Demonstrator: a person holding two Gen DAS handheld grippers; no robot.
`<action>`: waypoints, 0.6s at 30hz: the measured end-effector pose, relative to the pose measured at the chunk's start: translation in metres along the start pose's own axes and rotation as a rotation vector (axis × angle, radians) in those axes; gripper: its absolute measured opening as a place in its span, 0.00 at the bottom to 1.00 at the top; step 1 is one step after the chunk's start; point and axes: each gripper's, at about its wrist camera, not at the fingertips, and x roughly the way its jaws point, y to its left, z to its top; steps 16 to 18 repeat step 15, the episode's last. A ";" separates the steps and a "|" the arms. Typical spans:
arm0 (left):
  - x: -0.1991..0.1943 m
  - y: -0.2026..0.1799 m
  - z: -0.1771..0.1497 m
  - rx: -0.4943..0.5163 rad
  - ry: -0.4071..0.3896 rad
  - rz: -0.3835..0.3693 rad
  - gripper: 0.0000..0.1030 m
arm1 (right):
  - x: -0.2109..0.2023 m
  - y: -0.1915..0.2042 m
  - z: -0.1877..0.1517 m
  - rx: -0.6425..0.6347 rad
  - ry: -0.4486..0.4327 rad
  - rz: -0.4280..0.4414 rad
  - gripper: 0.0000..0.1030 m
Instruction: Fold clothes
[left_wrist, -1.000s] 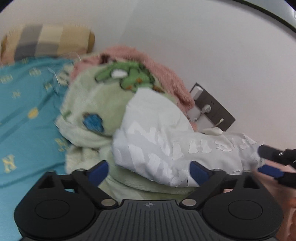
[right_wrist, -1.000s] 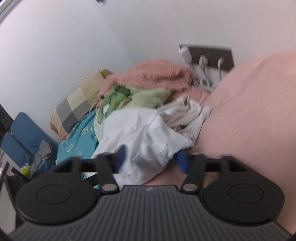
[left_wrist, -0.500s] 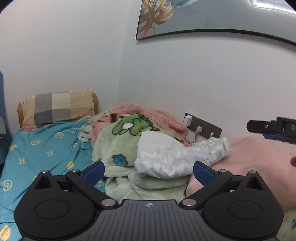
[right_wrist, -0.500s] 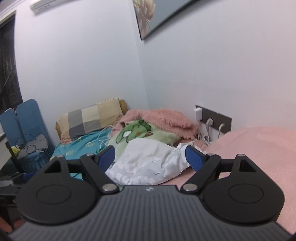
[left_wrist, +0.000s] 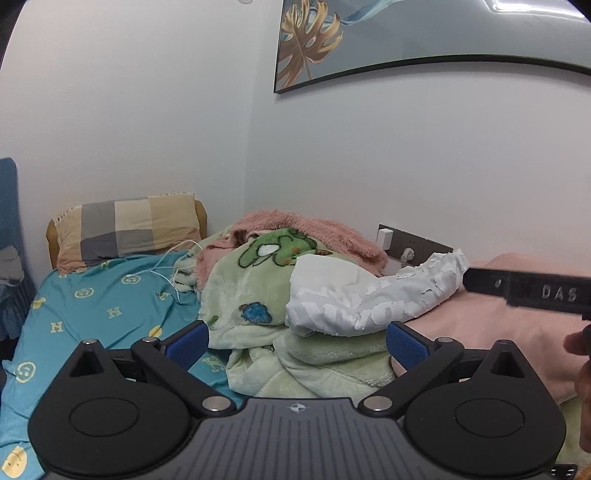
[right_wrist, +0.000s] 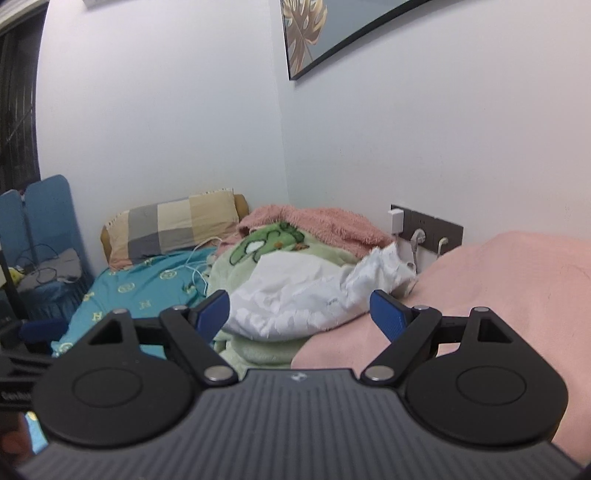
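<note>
While the crumpled white cotton garment with a flaking white print (left_wrist: 369, 299) lies loose on the bed, I hold both tools back from it, and neither one grips anything. It rests on top of the pale green fleece blanket with a cartoon frog (left_wrist: 255, 280), its far end draping down toward the smooth pink bedcover (right_wrist: 498, 280) on the right of that blanket. Behind the green blanket sits a fuzzy pink throw (left_wrist: 317, 229), and to the blanket's left the teal patterned sheet (left_wrist: 92, 306) runs up to a checked grey-and-beige pillow (left_wrist: 125, 229). A white charging cable (left_wrist: 173, 258) trails across the sheet at the blanket's left edge.

My left hand-held gripper (left_wrist: 295, 343) stands spread, blue pads wide apart, framing the near edge of the green blanket with nothing between them. My right hand-held gripper (right_wrist: 301, 310) is spread too, its jaws having just opened wider, and only air lies between its pads. I judge this stance as a pause to look: the garment is bunched, so I need the whole heap in sight to choose a hem or corner. No fold is started. The wall sockets (right_wrist: 428, 229) beyond the blanket carry plugs, so I would steer clear of those cords.
</note>
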 end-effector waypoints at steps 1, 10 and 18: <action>-0.001 0.000 0.000 0.009 -0.007 0.008 1.00 | 0.000 0.003 -0.004 -0.008 -0.001 -0.004 0.82; -0.003 0.006 -0.005 0.007 -0.019 0.027 1.00 | 0.001 0.024 -0.016 -0.059 -0.015 -0.027 0.82; -0.007 0.009 -0.006 0.000 -0.024 0.023 1.00 | -0.002 0.027 -0.019 -0.068 -0.018 -0.049 0.82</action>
